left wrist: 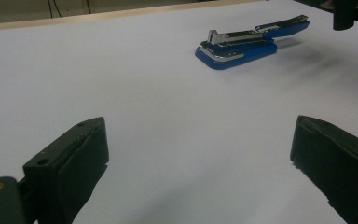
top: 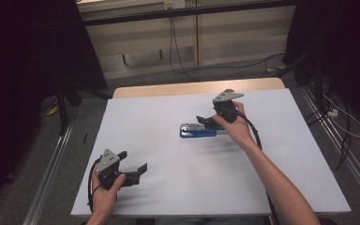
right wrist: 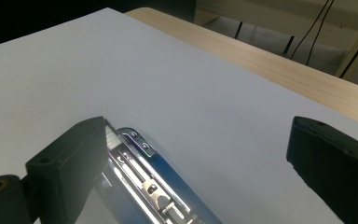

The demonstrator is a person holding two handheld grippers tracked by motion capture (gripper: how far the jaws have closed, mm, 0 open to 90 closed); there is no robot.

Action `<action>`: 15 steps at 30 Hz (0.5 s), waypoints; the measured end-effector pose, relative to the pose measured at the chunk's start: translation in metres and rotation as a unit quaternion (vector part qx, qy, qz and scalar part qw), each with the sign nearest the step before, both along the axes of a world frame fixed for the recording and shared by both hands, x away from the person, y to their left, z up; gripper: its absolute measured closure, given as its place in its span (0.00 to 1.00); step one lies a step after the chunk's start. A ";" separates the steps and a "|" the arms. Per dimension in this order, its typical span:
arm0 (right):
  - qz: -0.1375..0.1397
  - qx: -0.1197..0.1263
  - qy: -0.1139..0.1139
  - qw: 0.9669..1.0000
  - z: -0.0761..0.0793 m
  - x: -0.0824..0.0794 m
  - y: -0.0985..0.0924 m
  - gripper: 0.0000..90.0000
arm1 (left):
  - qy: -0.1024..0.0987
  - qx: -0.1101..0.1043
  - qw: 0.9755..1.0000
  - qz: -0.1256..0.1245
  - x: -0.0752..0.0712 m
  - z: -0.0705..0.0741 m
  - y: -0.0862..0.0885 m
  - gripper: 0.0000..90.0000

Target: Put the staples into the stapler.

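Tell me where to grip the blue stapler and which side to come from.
Probably best to grip the stapler across its narrow width, near the middle, coming down from above. It lies flat on the white table, long and low, its top arm slightly raised. The right gripper is open beside it.

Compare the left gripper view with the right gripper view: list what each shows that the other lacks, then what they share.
Left gripper view alone: the whole blue stapler lying farther off on the white table top, its upper arm raised, and the wide-open left gripper with nothing between its jaws.

Right gripper view alone: the stapler's metal staple channel close up, beside one jaw of the open right gripper, and the table's wooden edge with cables behind.

Both: the stapler, the white surface, two black jaws spread apart.
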State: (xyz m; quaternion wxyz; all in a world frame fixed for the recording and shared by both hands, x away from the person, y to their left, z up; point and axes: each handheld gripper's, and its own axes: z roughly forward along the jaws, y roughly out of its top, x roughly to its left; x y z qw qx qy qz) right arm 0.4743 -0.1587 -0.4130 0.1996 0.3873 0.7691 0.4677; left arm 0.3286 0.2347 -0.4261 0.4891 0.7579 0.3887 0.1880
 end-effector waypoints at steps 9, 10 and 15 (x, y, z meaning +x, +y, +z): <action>-0.007 -0.007 -0.006 1.000 -0.003 -0.015 -0.007 0.06 | 0.000 0.001 1.000 0.001 0.000 0.000 0.000 0.05; -0.008 -0.007 -0.006 1.000 -0.004 -0.017 -0.007 0.06 | 0.000 0.002 1.000 0.000 0.000 0.000 0.000 0.05; -0.016 -0.001 -0.013 1.000 -0.005 -0.026 -0.010 0.06 | -0.001 0.001 1.000 0.003 0.000 0.000 0.000 0.05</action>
